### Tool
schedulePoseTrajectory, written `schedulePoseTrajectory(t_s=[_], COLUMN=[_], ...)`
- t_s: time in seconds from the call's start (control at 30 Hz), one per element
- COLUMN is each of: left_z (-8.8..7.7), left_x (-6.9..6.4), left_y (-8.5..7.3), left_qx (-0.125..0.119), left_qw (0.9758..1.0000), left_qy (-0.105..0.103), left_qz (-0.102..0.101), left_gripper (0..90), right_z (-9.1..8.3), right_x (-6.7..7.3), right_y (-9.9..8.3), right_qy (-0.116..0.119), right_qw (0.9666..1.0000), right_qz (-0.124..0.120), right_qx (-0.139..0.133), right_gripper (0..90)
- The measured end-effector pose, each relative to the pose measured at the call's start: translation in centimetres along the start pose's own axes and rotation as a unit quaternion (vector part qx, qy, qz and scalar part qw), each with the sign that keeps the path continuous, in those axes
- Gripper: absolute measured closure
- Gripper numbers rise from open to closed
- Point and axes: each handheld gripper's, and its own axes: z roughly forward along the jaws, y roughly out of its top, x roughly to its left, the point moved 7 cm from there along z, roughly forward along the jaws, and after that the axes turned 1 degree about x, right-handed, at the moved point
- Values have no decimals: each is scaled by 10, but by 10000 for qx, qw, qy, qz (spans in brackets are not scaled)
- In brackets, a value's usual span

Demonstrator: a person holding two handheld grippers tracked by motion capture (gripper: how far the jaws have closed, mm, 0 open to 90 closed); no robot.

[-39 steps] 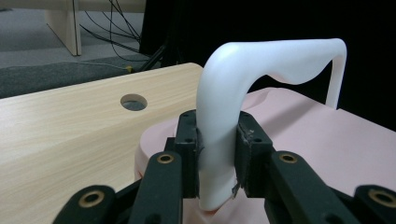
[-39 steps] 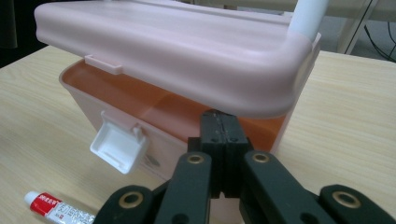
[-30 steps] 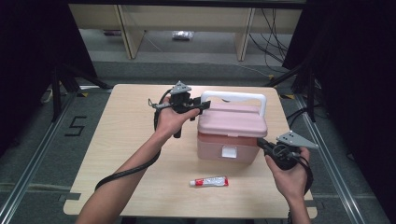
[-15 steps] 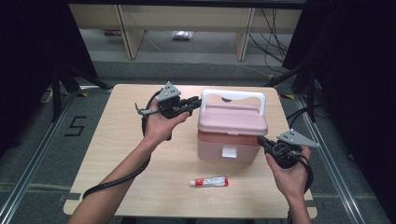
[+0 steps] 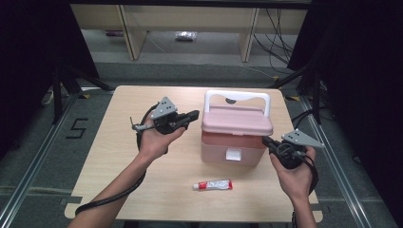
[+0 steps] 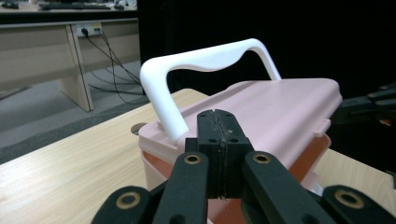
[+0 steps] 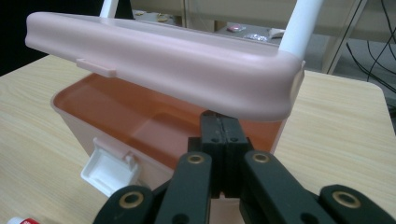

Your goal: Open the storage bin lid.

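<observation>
A pink box (image 5: 228,145) with a white handle (image 5: 236,96) stands at the middle right of the table. Its lid (image 5: 237,122) is lifted a little at the front, so the inside (image 7: 140,119) shows. My right gripper (image 5: 265,141) is shut, and its tips (image 7: 220,119) sit under the lid's right front corner. My left gripper (image 5: 195,114) hovers just left of the box and points at it. Its jaws (image 6: 217,114) have just closed and hold nothing. A white and red tube (image 5: 213,185) lies in front of the box.
The box's white latch (image 7: 109,170) hangs open on its front wall. The wooden table (image 5: 119,156) has bare room on its left half. Desks and cables stand beyond the far edge. Black cables trail from both grippers.
My left gripper has drawn back leftward from the box's handle side, and its jaws have gone from open to shut. The right gripper has not moved.
</observation>
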Motion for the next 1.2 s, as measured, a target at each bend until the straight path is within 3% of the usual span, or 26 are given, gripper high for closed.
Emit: schedulePoseTrajectory(t_s=[0.2, 0.23, 0.27, 0.37, 0.4, 0.6, 0.67, 0.8, 0.87, 0.97, 1.1, 1.13, 1.2], left_z=[-2, -2, -1, 2, 3, 10, 13, 20, 24, 29, 36, 38, 42], left_x=[-16, -19, -21, -27, -28, -36, -38, -45, -49, -55, -65, -67, -73], left_y=[-8, -10, -12, -17, -18, -29, -31, -37, -39, -42, -48, -49, -55], left_qx=[-66, -55, -22, -3, 9, 62, 67, 62, 59, 74, 114, 114, 136], left_qw=[9995, 9993, 9991, 9986, 9984, 9975, 9972, 9963, 9953, 9945, 9932, 9925, 9913], left_qy=[-205, -240, -259, -307, -337, -468, -494, -615, -710, -792, -939, -978, -1083], left_qz=[236, 284, 323, 425, 450, 533, 565, 598, 650, 676, 680, 725, 732], left_gripper=[890, 890, 890, 890, 890, 888, 887, 883, 881, 879, 877, 877, 874], right_z=[1, 0, 0, 1, 1, 2, 1, 1, 1, 2, 0, 1, 1], right_x=[1, 2, 0, 0, 2, -1, 1, -1, -1, -3, -2, -5, -4], right_y=[4, 4, 5, 6, 6, 9, 9, 11, 11, 14, 15, 17, 18], right_qy=[8, 13, -14, -47, -15, -95, -52, -61, -88, -91, -116, -140, -139], right_qw=[10000, 10000, 10000, 10000, 10000, 9998, 10000, 9999, 9999, 9998, 9998, 9997, 9996], right_qz=[-9, 80, -64, -52, 76, -90, 31, -43, 26, -121, 64, -130, -93], right_qx=[-38, -39, -50, -62, -43, -144, -58, -115, -99, -134, -115, -175, -213], right_gripper=[900, 900, 900, 900, 900, 900, 900, 900, 900, 900, 900, 900, 900])
